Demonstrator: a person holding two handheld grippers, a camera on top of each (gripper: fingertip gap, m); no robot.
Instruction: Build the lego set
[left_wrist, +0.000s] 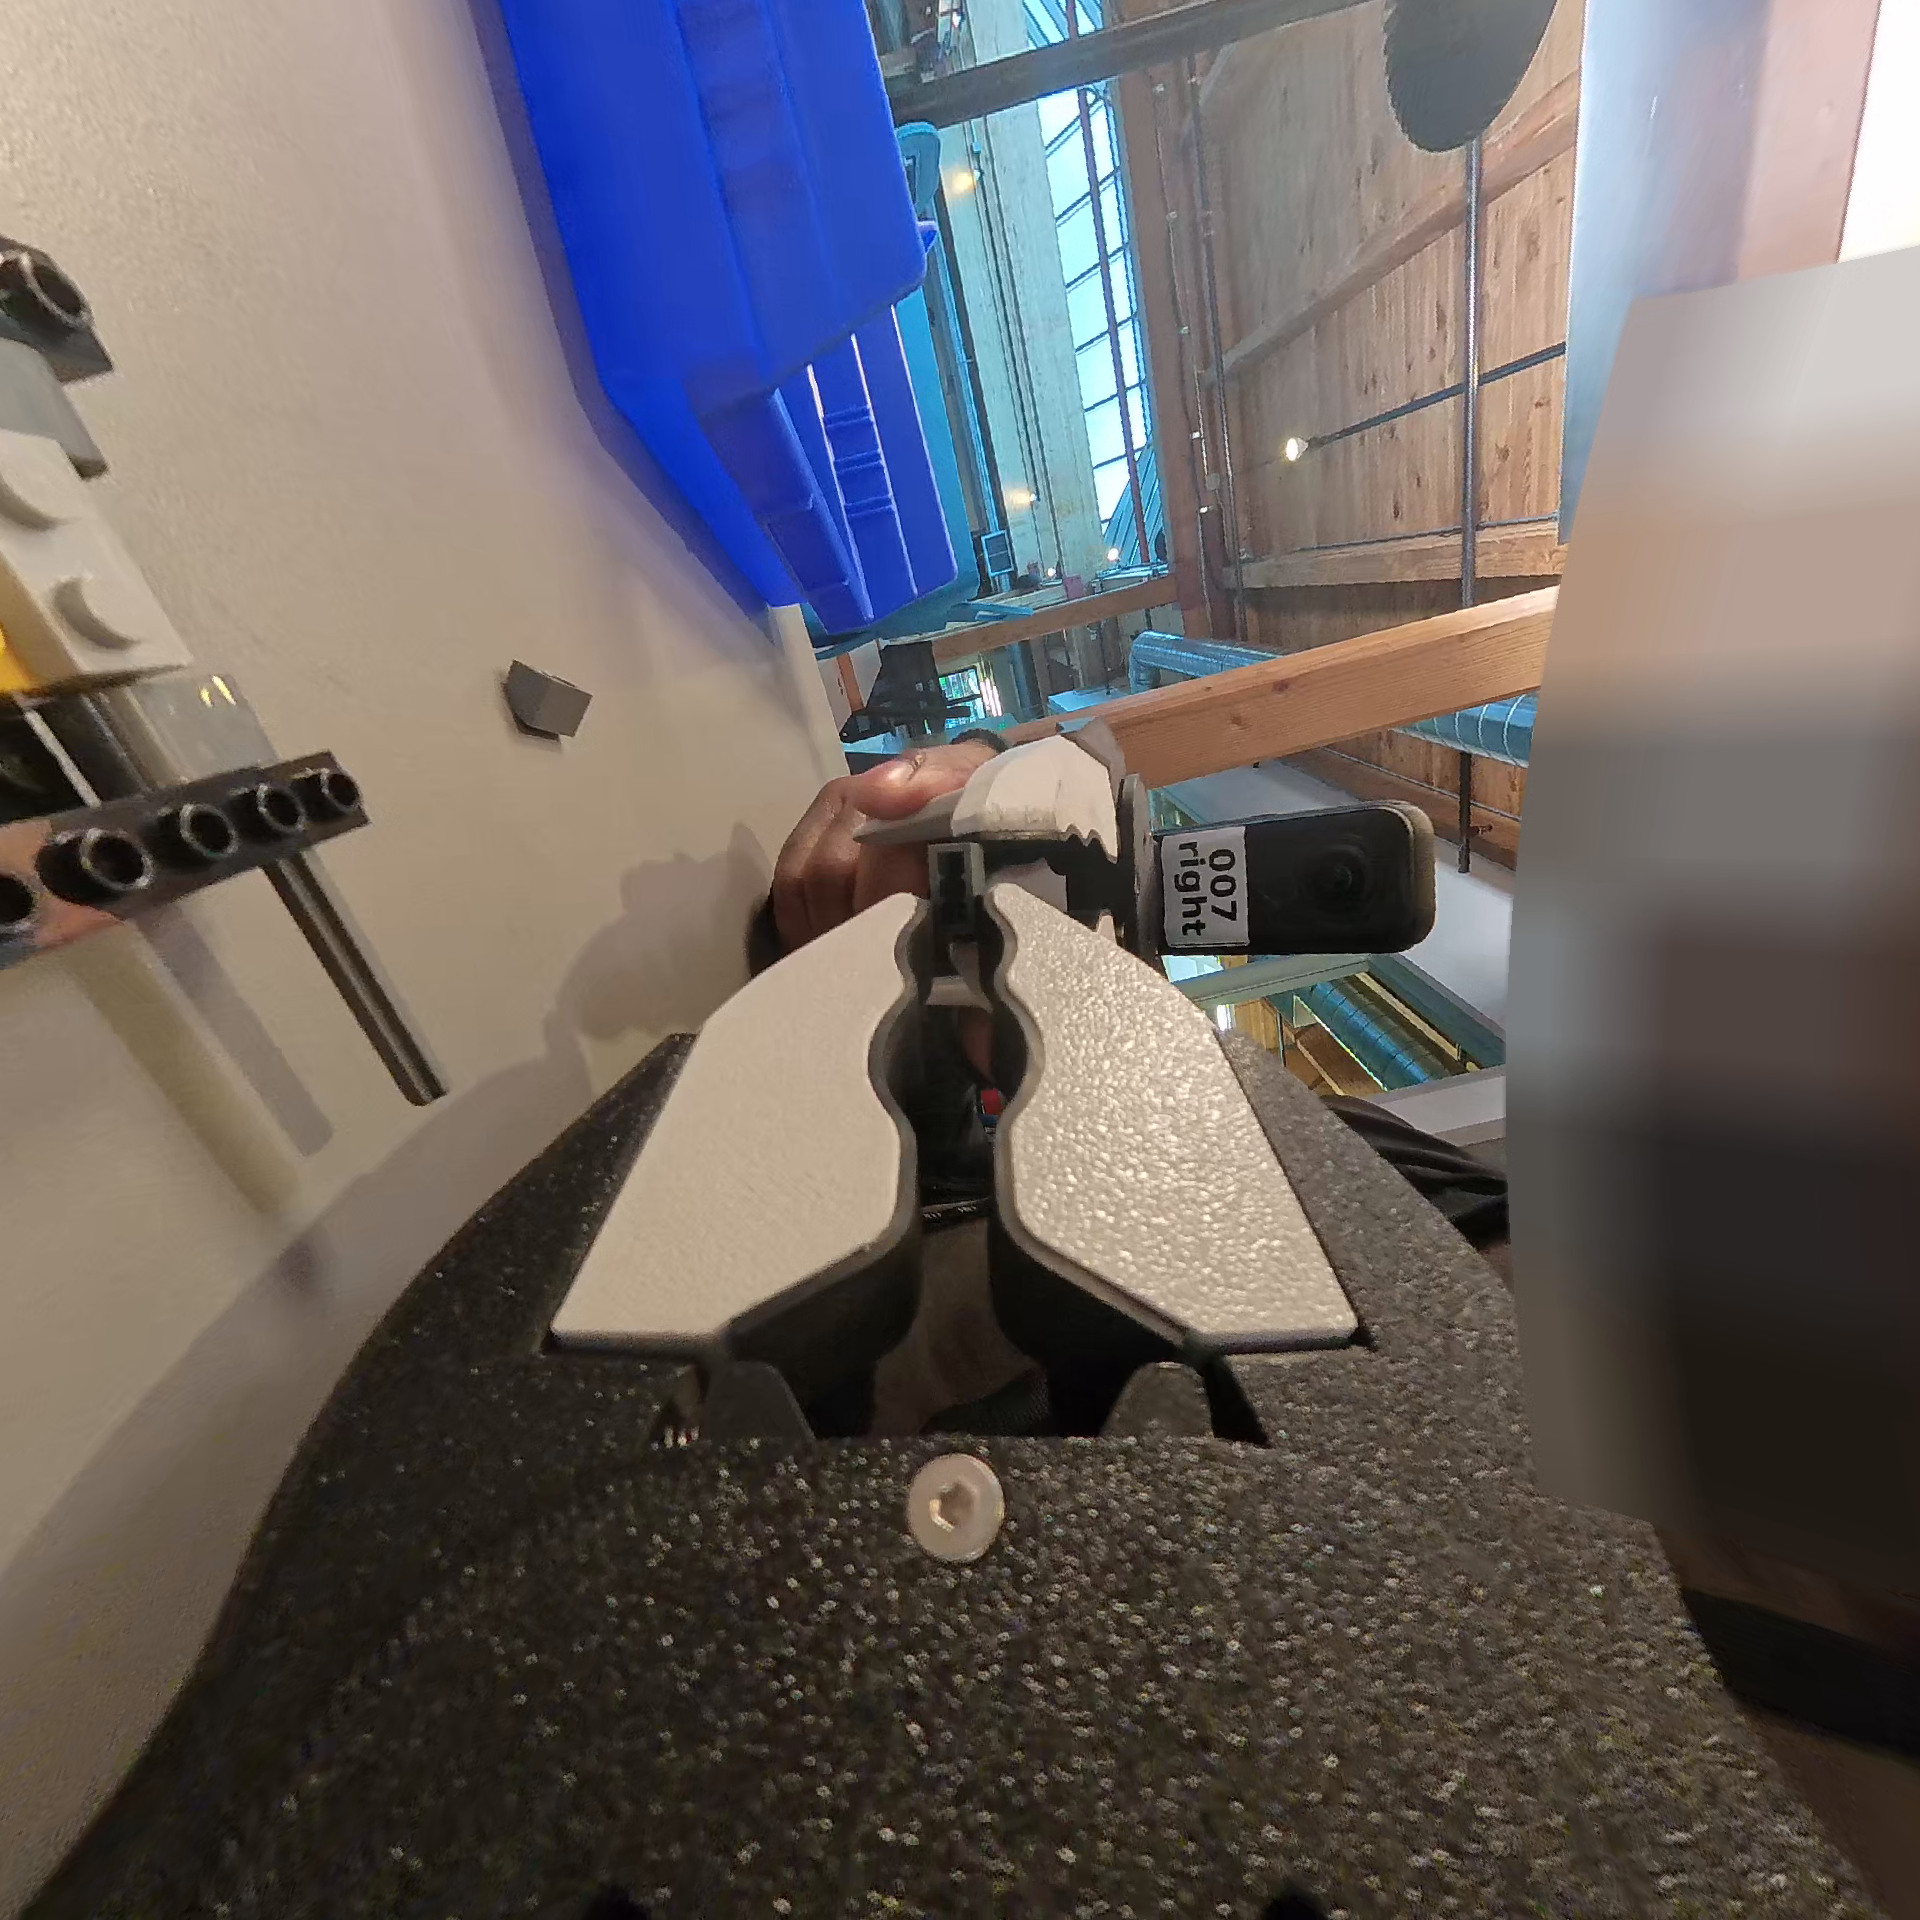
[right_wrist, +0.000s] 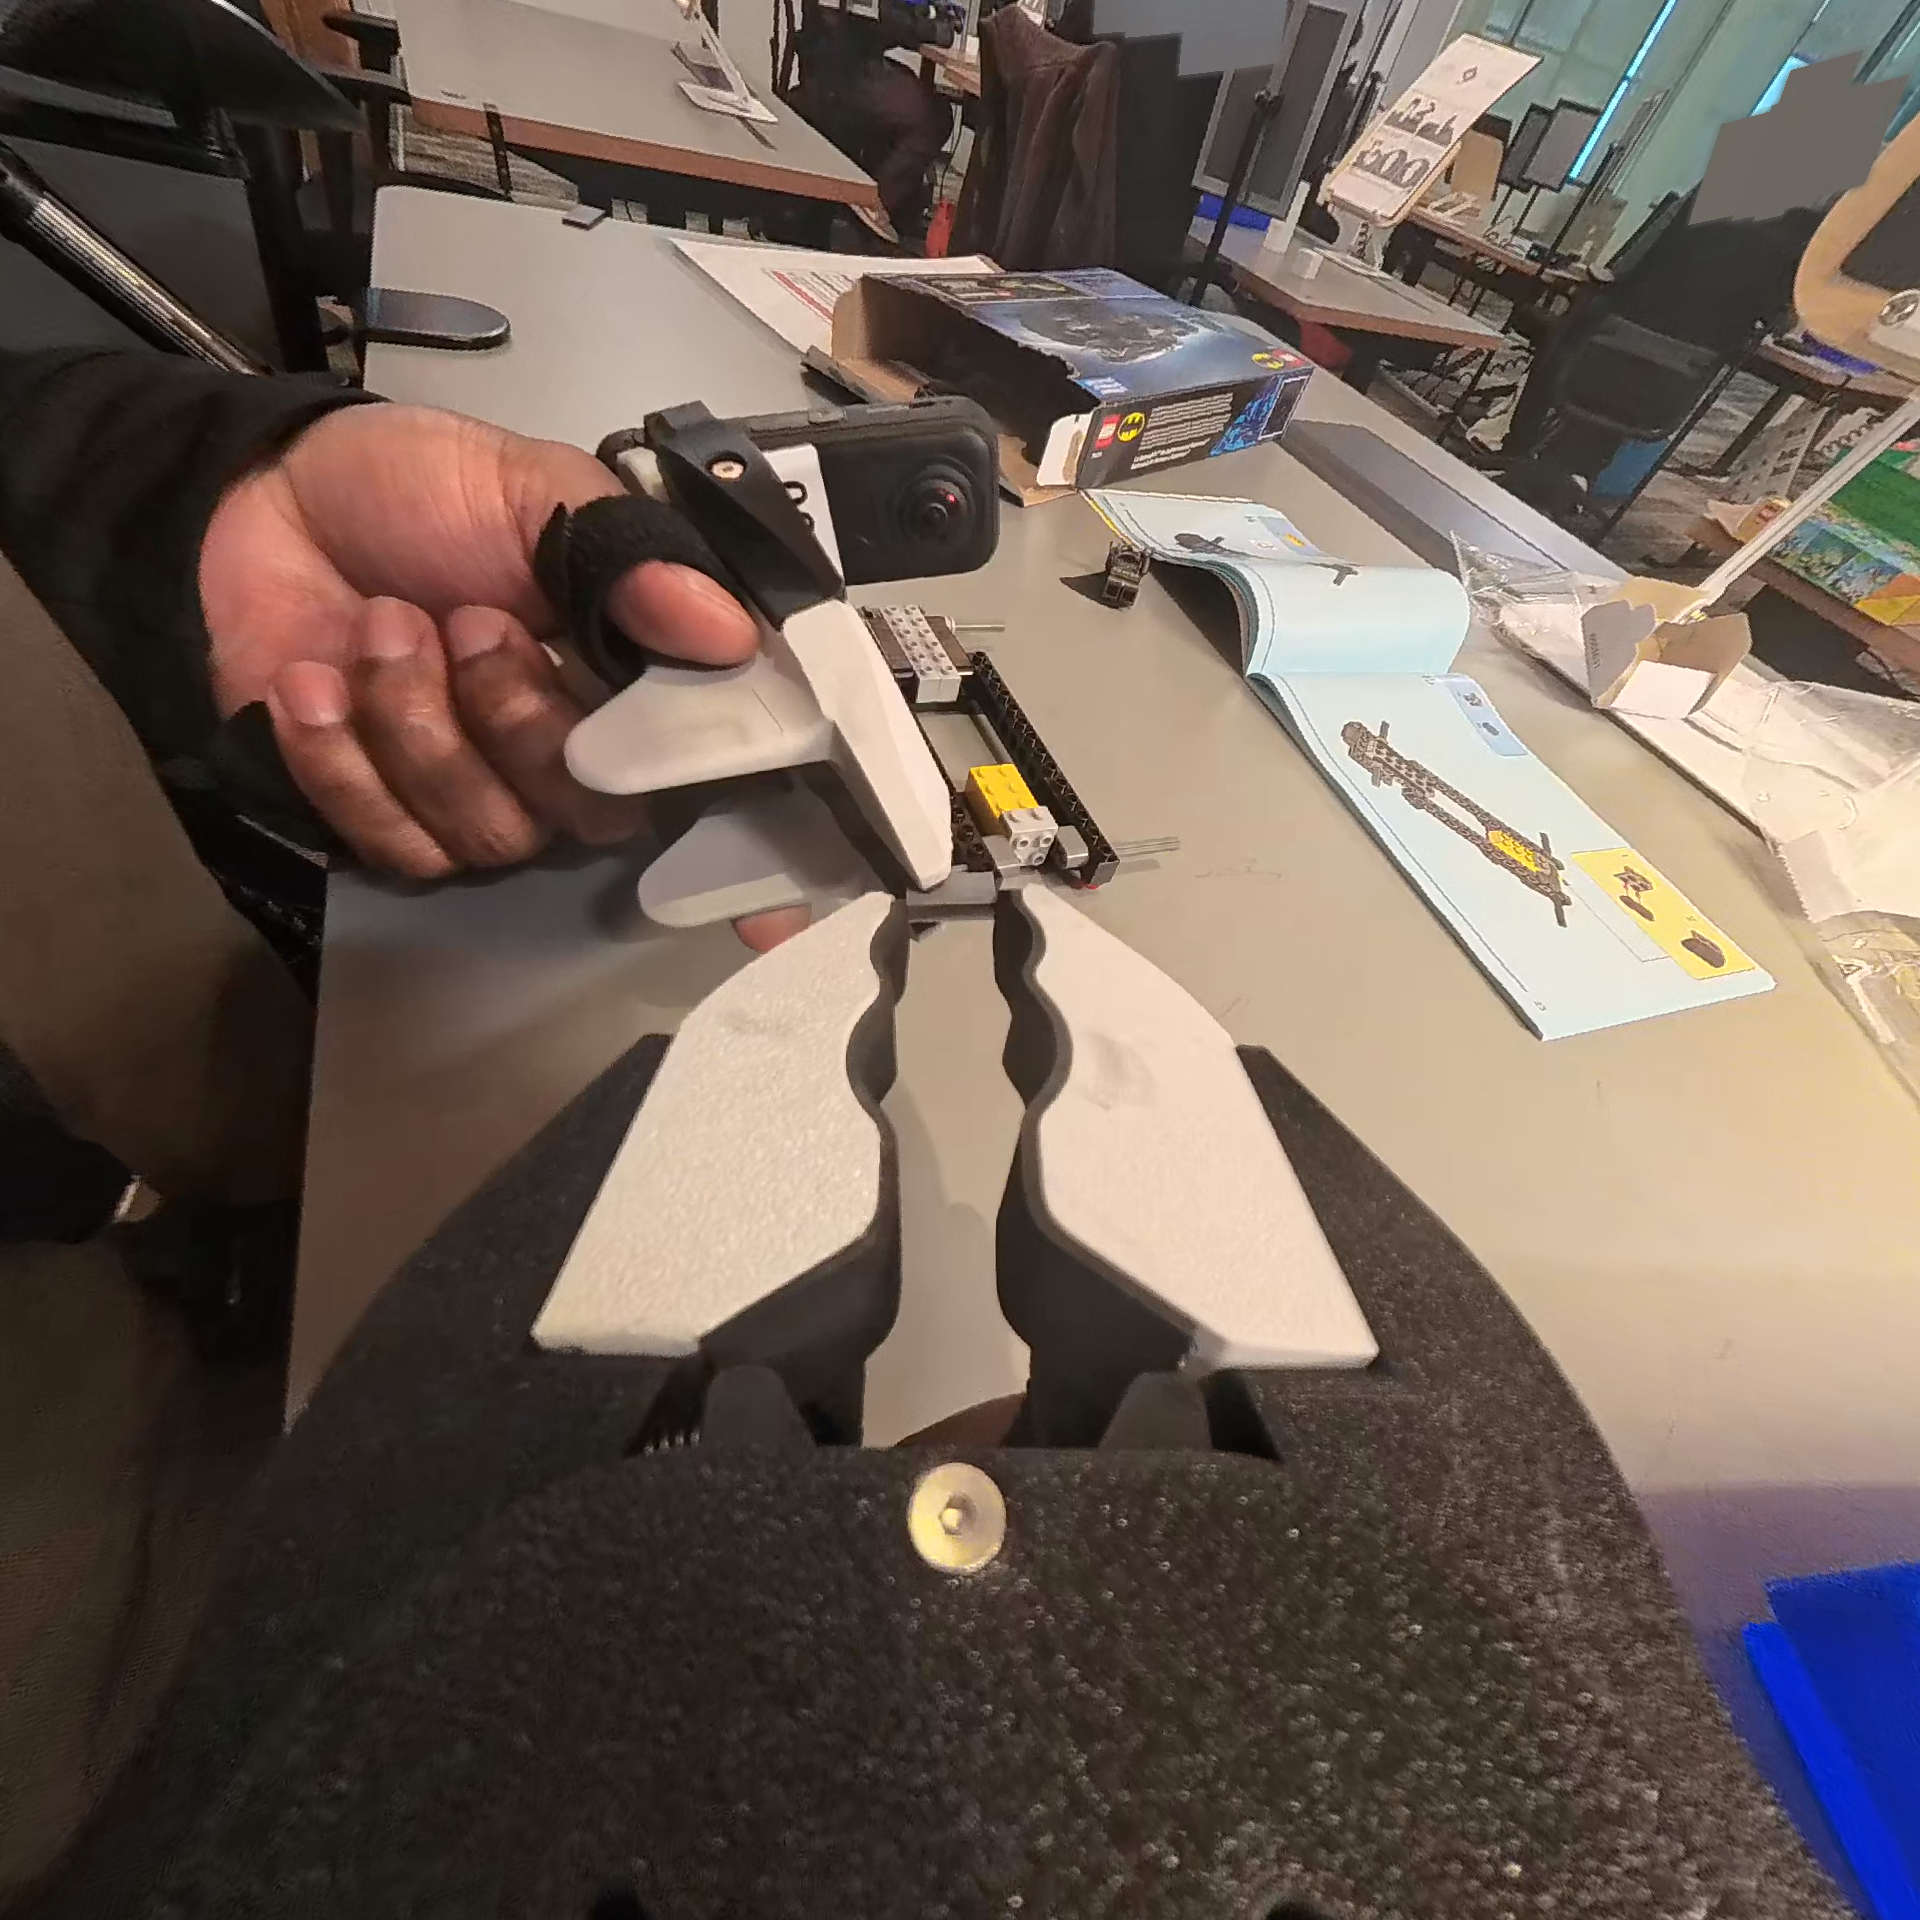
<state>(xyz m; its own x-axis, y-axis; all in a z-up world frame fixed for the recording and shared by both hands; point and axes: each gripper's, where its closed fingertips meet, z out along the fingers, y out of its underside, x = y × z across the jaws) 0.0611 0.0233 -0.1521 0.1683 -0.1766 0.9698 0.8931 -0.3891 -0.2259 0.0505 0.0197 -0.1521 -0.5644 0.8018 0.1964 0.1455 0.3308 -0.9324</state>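
At frame centre, we see both grippers clamped on one small grey brick (right_wrist: 951, 896): left gripper (left_wrist: 953, 925) nearly closed, right gripper (right_wrist: 951, 909) narrowly open, pads pressing it.

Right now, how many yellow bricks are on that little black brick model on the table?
1. The yellow brick sits on the black brick model, just behind a small grey brick near the gripper tips. More may hide behind the left gripper.
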